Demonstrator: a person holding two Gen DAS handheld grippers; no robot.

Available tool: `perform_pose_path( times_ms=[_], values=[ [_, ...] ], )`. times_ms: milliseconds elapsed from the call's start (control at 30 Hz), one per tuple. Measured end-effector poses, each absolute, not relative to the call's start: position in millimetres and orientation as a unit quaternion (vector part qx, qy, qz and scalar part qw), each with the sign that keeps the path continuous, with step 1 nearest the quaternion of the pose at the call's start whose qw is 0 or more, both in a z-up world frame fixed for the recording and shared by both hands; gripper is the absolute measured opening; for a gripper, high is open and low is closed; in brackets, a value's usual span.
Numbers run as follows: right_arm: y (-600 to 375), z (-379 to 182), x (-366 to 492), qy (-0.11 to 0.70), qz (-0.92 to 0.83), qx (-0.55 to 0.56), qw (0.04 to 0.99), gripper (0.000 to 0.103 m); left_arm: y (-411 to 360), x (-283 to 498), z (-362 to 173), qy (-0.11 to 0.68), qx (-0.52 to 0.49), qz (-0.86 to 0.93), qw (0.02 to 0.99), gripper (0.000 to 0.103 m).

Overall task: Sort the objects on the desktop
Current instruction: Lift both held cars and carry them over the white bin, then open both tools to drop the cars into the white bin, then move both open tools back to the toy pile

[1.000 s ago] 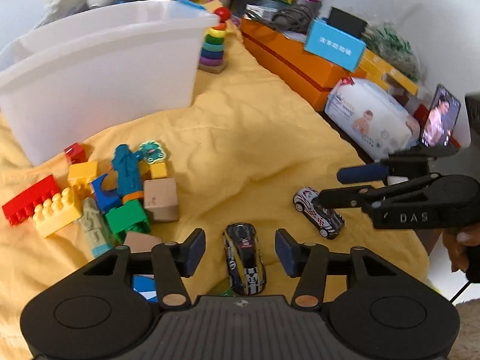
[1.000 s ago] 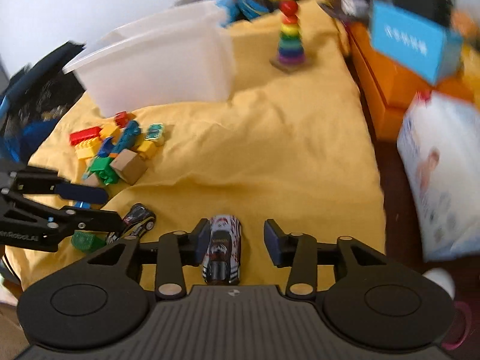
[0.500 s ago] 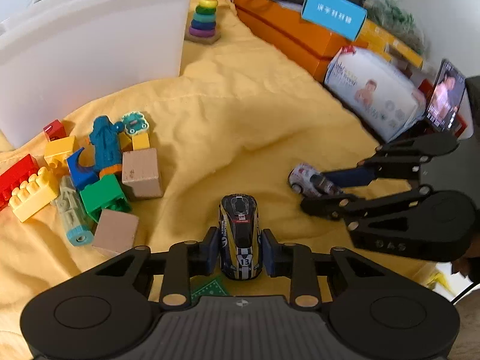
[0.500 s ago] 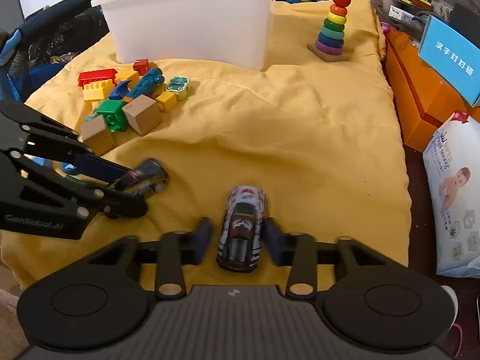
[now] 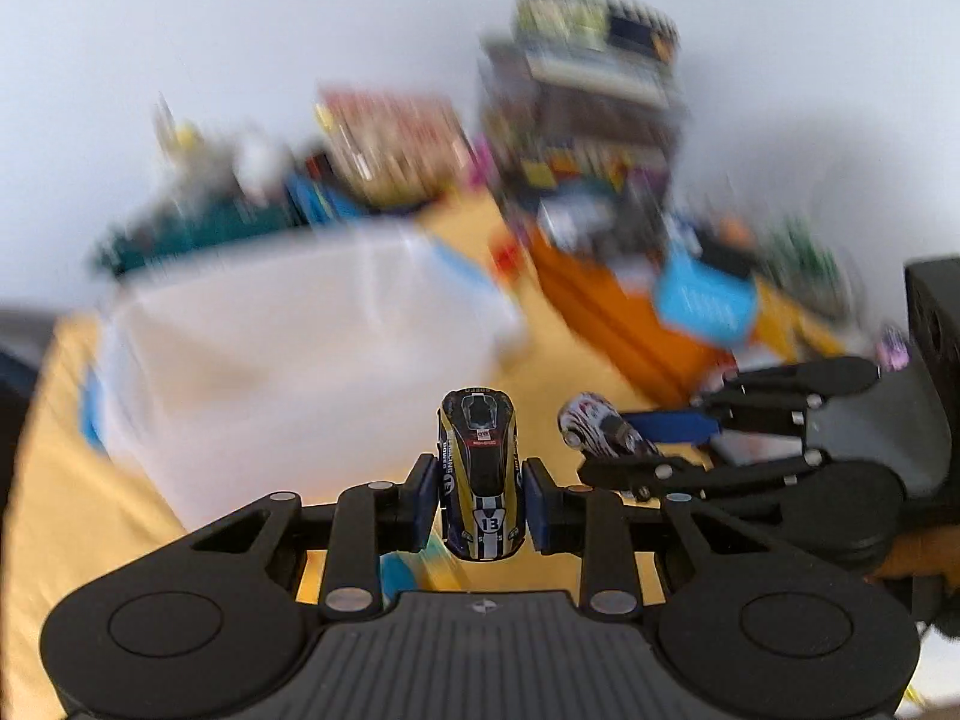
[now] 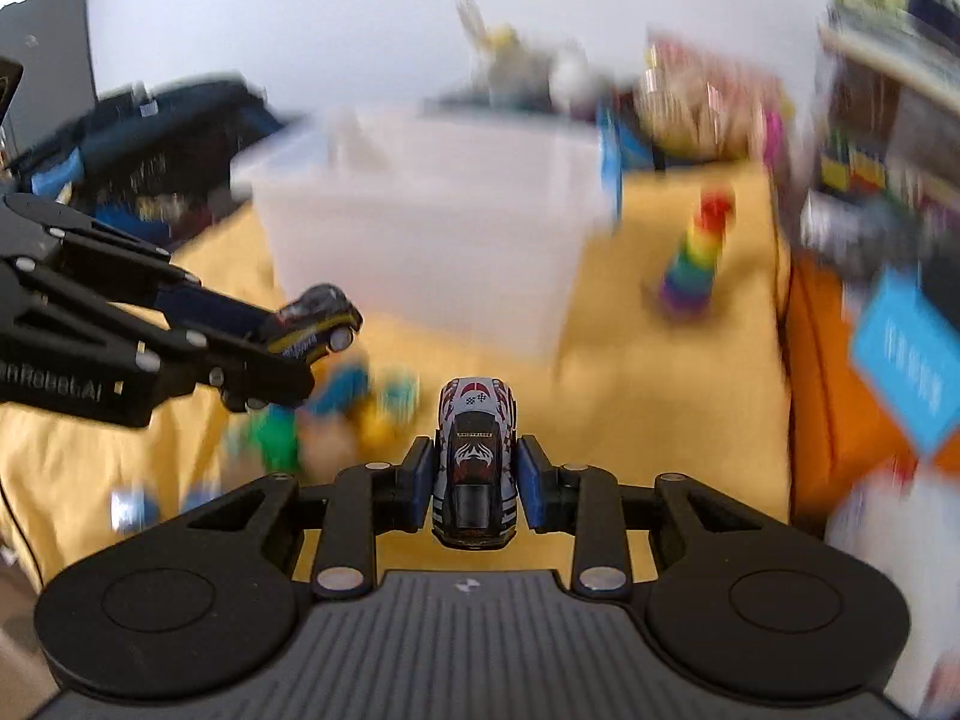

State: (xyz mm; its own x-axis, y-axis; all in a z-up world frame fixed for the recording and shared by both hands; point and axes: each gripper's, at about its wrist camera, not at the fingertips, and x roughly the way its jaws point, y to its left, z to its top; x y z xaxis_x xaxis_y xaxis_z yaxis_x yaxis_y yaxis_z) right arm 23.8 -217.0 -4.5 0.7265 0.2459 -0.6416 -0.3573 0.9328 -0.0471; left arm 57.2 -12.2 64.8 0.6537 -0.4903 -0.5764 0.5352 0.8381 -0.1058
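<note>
My left gripper is shut on a dark blue and yellow toy car marked 13, held above the yellow cloth. The right gripper is shut on a white and red toy car, also lifted clear. Each gripper shows in the other's view: the right one with its white car at the right of the left wrist view, the left one with its blue car at the left of the right wrist view. A white plastic bin stands ahead of both; it is blurred.
Loose building blocks lie blurred on the cloth below the left gripper. A rainbow stacking toy stands right of the bin. Orange boxes and a blue box line the right side, with cluttered shelves behind.
Both grippers closed on their cars, then lifted them off the cloth and tilted up toward the white bin. The views now blur with motion.
</note>
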Motion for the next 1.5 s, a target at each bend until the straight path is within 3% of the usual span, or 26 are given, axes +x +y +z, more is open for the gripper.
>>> perform_pose_path(
  times_ms=[167,300,567,633,833,967,1500],
  values=[
    [-199,45,70,0.251,0.171,-0.074,0.950,0.033,0,104,104,0.249,0.036,-0.240,0.938,0.033],
    [-179,67,112,0.219,0.168,-0.061,0.959,0.033,9,149,98,0.251,0.023,-0.200,0.947,0.033],
    [-149,31,176,0.281,0.134,-0.048,0.949,0.036,16,194,35,0.338,0.026,-0.146,0.930,0.038],
    [-147,21,177,0.302,0.138,-0.049,0.942,0.036,19,187,36,0.326,0.019,-0.160,0.932,0.047],
    [-161,32,153,0.279,0.147,-0.030,0.948,0.038,37,143,58,0.278,-0.010,-0.182,0.943,0.051],
    [-174,33,126,0.265,0.156,-0.031,0.951,0.048,48,92,58,0.250,-0.020,-0.197,0.948,0.062],
    [-209,-28,31,0.363,0.147,-0.009,0.920,0.052,71,-9,-9,0.349,-0.026,-0.215,0.912,0.062]
  ],
)
